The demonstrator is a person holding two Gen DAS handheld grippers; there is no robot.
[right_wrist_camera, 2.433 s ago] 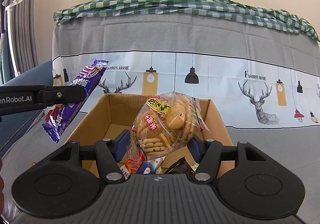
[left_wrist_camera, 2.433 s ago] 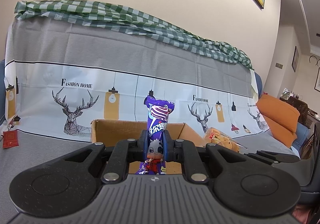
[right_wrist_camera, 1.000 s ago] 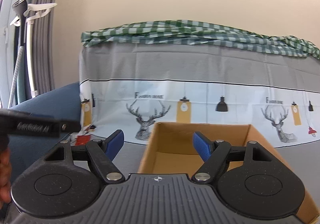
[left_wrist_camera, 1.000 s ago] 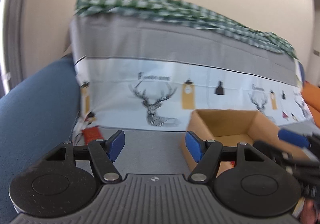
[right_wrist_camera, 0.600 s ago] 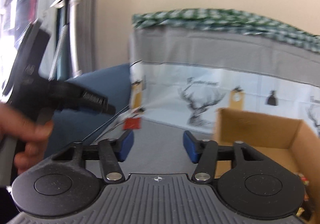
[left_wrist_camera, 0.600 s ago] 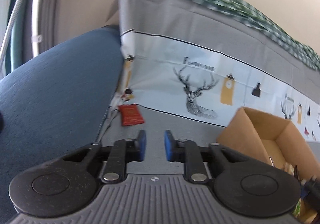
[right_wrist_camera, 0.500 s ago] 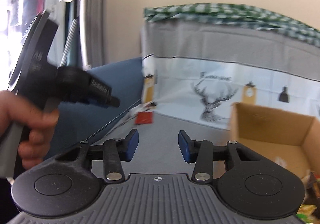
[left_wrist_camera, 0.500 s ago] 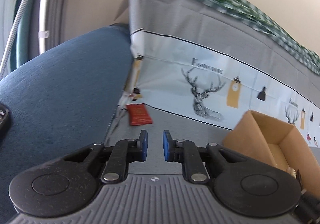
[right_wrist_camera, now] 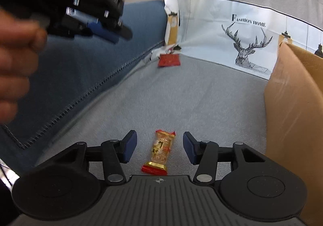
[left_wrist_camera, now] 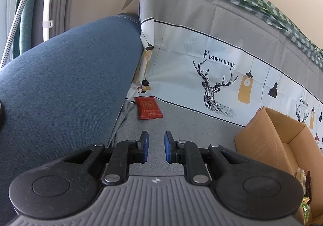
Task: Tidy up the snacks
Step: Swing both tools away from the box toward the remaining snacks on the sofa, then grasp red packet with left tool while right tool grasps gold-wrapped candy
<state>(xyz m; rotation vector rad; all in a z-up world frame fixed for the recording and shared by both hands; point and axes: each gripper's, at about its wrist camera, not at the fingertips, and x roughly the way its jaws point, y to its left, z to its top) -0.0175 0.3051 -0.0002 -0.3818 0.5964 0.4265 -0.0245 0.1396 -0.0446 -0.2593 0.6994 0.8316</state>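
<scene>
My right gripper [right_wrist_camera: 159, 148] hangs low over the grey seat [right_wrist_camera: 181, 94] and points down at it. Its jaws are opening, and a small snack bar [right_wrist_camera: 159, 151] in a clear wrapper with red and gold ends lies on the seat between them. The blue pads [right_wrist_camera: 129, 145] do not touch the bar; there is free space on each side of it. The bar lies lengthwise along the fingers, with its near end just at the edge of the gripper body.

My left gripper [left_wrist_camera: 155, 149] is closed down to a narrow gap, and nothing is between its pads [left_wrist_camera: 145, 148]. It points at bare grey seat. Further ahead of it a red packet [left_wrist_camera: 148, 108] lies flat on the seat, close to the corner where the blue armrest [left_wrist_camera: 66, 84] meets the deer cloth [left_wrist_camera: 222, 68] on the backrest. The packet is well apart from the fingers.

In the right wrist view I see the left gripper [right_wrist_camera: 113, 34] also from the side, blurred, high at the upper left, with the hand [right_wrist_camera: 16, 58] that holds it. The red packet [right_wrist_camera: 169, 60] shows there too, far behind the bar.

The cardboard box [left_wrist_camera: 280, 141] stands on the seat at the right side of both views. In the left view some wrappers [left_wrist_camera: 304, 201] show inside it at the lower right, but I cannot tell what they are.
</scene>
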